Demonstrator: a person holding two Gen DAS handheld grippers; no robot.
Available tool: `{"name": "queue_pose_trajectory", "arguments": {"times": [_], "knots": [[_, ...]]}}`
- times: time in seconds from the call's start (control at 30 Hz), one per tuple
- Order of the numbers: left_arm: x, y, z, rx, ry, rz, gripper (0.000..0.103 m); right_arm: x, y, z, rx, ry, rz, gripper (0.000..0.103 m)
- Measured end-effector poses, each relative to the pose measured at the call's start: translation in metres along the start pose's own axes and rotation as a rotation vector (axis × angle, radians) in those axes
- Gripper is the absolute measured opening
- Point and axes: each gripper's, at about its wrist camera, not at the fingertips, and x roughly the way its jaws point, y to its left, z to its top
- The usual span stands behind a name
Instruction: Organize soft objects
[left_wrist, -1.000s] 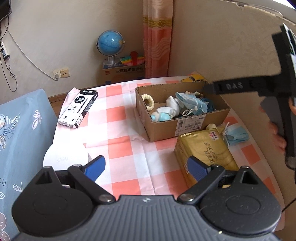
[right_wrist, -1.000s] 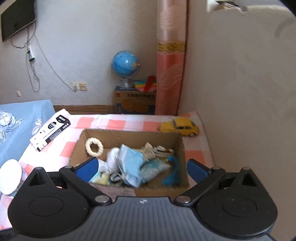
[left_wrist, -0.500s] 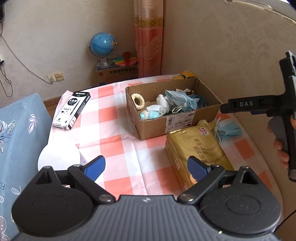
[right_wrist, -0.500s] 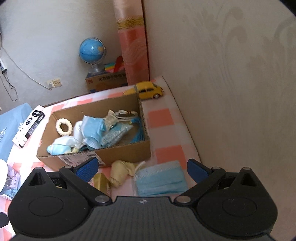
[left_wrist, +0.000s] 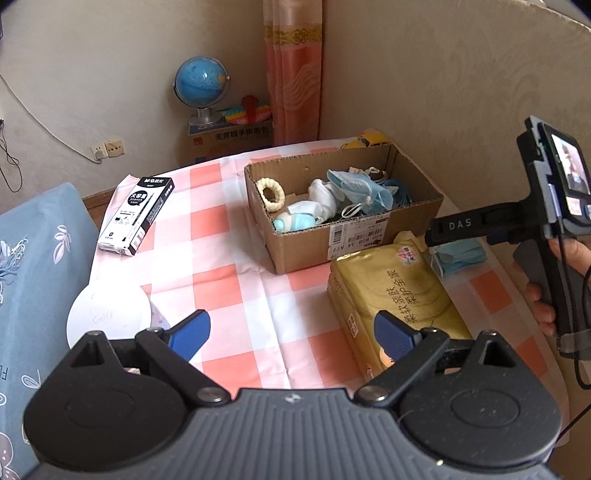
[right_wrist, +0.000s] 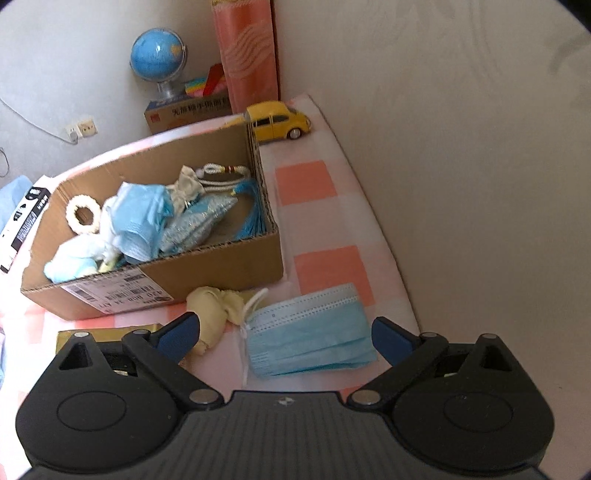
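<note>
A: How far along is the tidying?

B: Mostly done, I'd judge. The cardboard box (right_wrist: 155, 236) already holds masks, a fluffy ring and tassels. Left outside are a blue face mask (right_wrist: 310, 332) and a cream pouch (right_wrist: 214, 314), both on the checked cloth just in front of the box.

A: And the grippers?

B: The right gripper (right_wrist: 284, 332) hangs above the mask, tilted down, jaws spread wide and holding nothing. The left gripper (left_wrist: 291, 330) hovers further back over the cloth beside a yellow tissue pack (left_wrist: 395, 291), also released and empty.
</note>
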Motion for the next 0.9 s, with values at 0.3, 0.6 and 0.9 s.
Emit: {"name": "queue_pose_trajectory", "arguments": {"times": [0.3,0.6,0.9], "knots": [[0.007,-0.003,0.001,0.007,0.015,-0.012,0.095,0.022,-0.006,0.0,-0.008,0.037,-0.02,0.089],[0.013,-0.009,0.003,0.033,0.03,-0.021,0.095,0.02,-0.007,-0.007,-0.019,0.024,-0.026,0.078],[0.014,-0.021,0.003,0.089,0.041,-0.034,0.095,0.0,-0.009,-0.028,-0.026,0.01,-0.016,0.07]]}}
